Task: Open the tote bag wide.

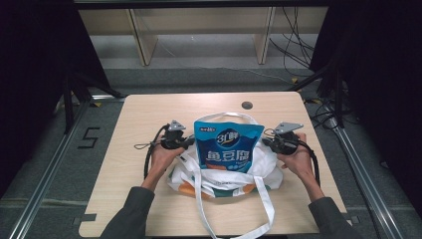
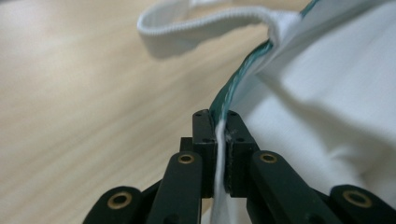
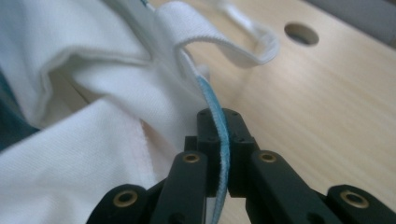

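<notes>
in the high view, a white cloth tote bag with long white webbing handles [image 1: 224,177] is lying near the middle of the pale wooden table [image 1: 144,112], toward the person's edge. a blue printed snack packet with white lettering [image 1: 228,145] is standing up out of the bag's mouth. the left gripper [image 1: 186,143] is meeting the bag's left rim and the right gripper [image 1: 266,143] is meeting its right rim, one on each side of the packet. one handle loop is trailing to the near table edge. bare tabletop is lying open on the left, on the right and beyond the bag up to a round hole [image 1: 247,105] near the far edge.

in the left gripper view, the left gripper [image 2: 221,126] is pinching the bag's rim, jaws nearly together with white cloth and a green edge strip [image 2: 233,86] running between them. open wood is stretching away on the left; a handle loop [image 2: 196,25] is lying ahead.

in the right gripper view, the right gripper [image 3: 220,128] is clamping a rim with a light blue edge strip [image 3: 212,105], jaws narrow. bare table is lying to the right, with the round hole [image 3: 301,33] farther off.
</notes>
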### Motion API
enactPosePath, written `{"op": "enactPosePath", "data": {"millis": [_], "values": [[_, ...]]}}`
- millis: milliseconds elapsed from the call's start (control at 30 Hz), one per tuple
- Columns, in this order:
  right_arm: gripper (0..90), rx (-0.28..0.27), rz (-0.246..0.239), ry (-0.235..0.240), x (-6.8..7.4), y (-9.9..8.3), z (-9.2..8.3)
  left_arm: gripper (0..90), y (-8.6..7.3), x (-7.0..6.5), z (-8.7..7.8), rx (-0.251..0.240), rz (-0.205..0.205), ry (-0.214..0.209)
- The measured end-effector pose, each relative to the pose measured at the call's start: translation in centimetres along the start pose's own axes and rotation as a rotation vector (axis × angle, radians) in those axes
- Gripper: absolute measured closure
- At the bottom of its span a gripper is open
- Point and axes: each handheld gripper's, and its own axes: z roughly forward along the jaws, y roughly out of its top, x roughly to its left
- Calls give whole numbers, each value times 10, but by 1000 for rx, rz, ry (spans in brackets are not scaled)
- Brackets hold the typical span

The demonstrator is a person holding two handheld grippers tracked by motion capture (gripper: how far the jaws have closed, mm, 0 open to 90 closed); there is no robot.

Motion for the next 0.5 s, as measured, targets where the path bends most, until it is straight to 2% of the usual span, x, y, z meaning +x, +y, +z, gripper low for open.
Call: {"op": "enactPosePath", "data": {"millis": [33,67,100,133,200,233,267,300,333,367,433,467,500], "values": [[880,28,26,0,1,-3,4,849,-3,0,5,15,-9,-1],[881,52,11,8,1,-6,7,849,-7,1,10,32,-15,-10],[883,55,18,6,2,-9,12,848,-10,2,12,41,-25,-25],[884,86,40,20,5,-11,15,849,-12,1,13,28,-45,-25],[886,91,38,18,6,-16,21,850,-14,0,11,25,-37,-21],[887,76,26,12,7,-19,24,850,-14,0,10,29,-36,-21],[886,117,15,36,6,-22,24,845,-14,0,10,35,-37,-26],[886,74,49,22,7,-24,27,840,-14,0,10,35,-38,-25],[885,90,52,36,6,-23,25,824,-14,1,9,34,-37,-24],[884,75,76,30,7,-25,25,795,-14,1,7,26,-48,-20],[870,105,70,43,6,-23,21,718,-12,2,-2,10,-59,-10],[842,74,77,31,7,-24,23,674,-10,2,-9,-4,-63,-8],[792,87,64,24,4,-24,19,642,-7,1,-18,-23,-69,-20]]}}
